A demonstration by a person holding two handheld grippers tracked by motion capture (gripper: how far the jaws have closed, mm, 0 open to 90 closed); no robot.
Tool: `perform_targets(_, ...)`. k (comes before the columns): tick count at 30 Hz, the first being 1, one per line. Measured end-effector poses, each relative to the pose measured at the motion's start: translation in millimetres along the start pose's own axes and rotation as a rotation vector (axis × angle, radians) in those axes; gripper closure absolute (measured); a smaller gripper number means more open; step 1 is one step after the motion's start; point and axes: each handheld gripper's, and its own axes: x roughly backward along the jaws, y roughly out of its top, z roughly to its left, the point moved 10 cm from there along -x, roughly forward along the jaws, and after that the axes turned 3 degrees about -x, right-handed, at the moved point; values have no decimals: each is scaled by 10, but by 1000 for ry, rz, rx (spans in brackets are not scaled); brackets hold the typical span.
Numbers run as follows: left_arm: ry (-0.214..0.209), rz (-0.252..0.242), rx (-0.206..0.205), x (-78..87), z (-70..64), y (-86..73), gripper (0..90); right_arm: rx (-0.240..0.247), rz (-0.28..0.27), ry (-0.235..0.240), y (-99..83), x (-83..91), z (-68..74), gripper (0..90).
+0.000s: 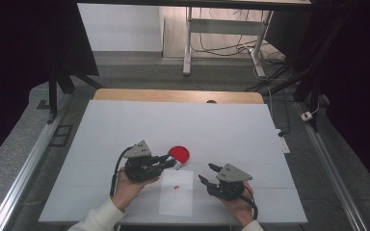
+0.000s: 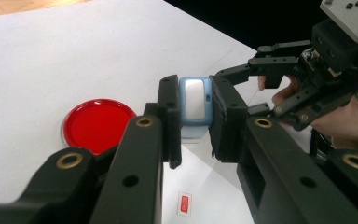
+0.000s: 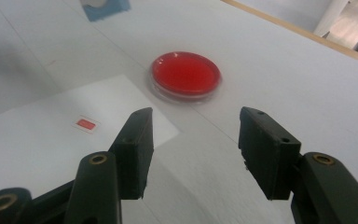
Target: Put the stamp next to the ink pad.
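**Small blue-and-white piece clamped in my left gripper, above the near middle of the table**

I had the left gripper (image 2: 195, 122) closed on a small blue-and-white block (image 2: 195, 103), its jaws pressing on the two opposite blue sides, the white face turned toward the camera. It hung off the table (image 1: 125, 125), near the front edge, just beside the red dish (image 1: 178, 153) and above the far end of the white sheet (image 1: 177, 199) with its small red mark (image 1: 177, 186).

My right gripper (image 1: 205, 172) sat nearby with its jaws spread wide and empty, pointing toward the dish.

I judged the block light, rigid and probably smooth plastic, so liable to slip if squeezed off-centre. The flat blue sides looked like the safest place to grip it. The dish seemed shallow and clear-rimmed, perhaps fragile.
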Motion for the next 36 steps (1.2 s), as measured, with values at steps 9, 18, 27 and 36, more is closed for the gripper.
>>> perform_targets(9, 19, 10, -8, 19, 58, -14, 754, -19, 41, -7, -151, 131, -189, 446)
perform_targets(18, 43, 23, -20, 29, 120, -35, 754, -42, 63, -38, -286, 318, -412, 449)
perform_targets(27, 130, 84, -35, -18, 384, -132, 753, -70, 66, -94, -428, 536, -662, 448)
perform_targets(36, 251, 196, -82, -175, 713, -255, 752, -78, 65, -118, -488, 596, -779, 446)
